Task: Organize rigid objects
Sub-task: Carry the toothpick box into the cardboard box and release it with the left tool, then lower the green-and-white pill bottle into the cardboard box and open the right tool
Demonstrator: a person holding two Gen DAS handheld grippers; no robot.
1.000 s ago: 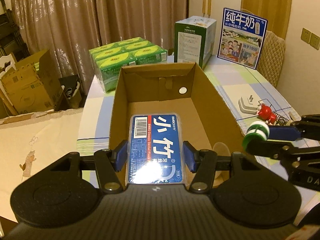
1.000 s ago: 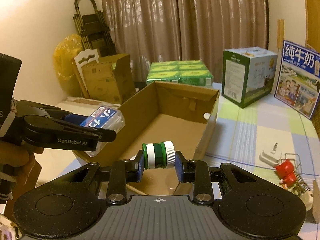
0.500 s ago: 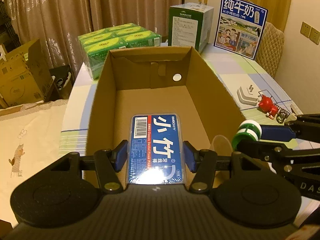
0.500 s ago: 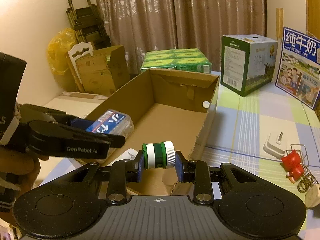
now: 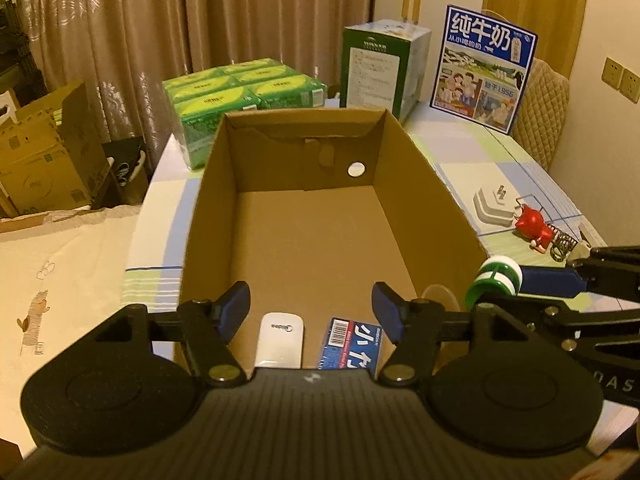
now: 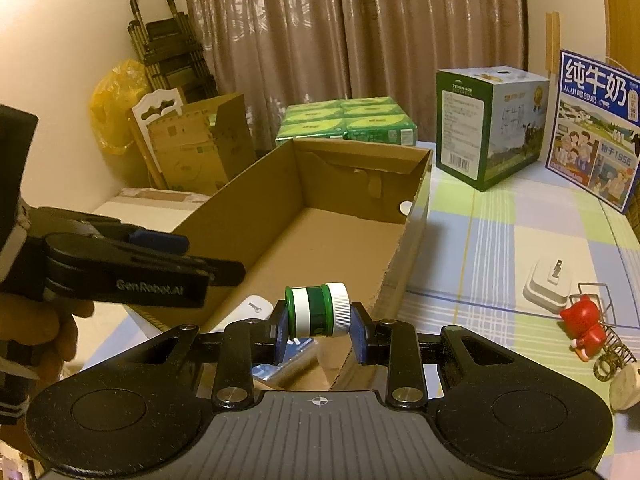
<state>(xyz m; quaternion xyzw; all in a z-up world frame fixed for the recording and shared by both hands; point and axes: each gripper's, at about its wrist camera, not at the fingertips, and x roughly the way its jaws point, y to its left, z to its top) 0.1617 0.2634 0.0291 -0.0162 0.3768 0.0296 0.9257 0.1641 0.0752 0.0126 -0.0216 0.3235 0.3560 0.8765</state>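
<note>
An open cardboard box (image 5: 420, 184) stands on the table. My left gripper (image 5: 311, 306) is open and empty above the box's near end. Below it, on the box floor, lie a blue dental floss box (image 5: 352, 344) and a white Midea remote (image 5: 280, 338). My right gripper (image 6: 318, 322) is shut on a small green and white jar (image 6: 316, 314), held over the box's near right corner. The jar also shows in the left wrist view (image 5: 496, 280). The box shows in the right wrist view (image 6: 416, 216), with the remote (image 6: 256, 306) inside.
On the table right of the box lie a white charger (image 5: 494, 206), a red figurine (image 5: 534, 226) and a small wire cart (image 6: 612, 344). Green tissue packs (image 5: 244, 92), a green carton (image 5: 384, 64) and a blue milk carton (image 5: 484, 68) stand behind the box.
My left gripper opened and let go of the blue floss box, which now lies on the box floor beside the white remote. The right gripper kept hold of the jar.
</note>
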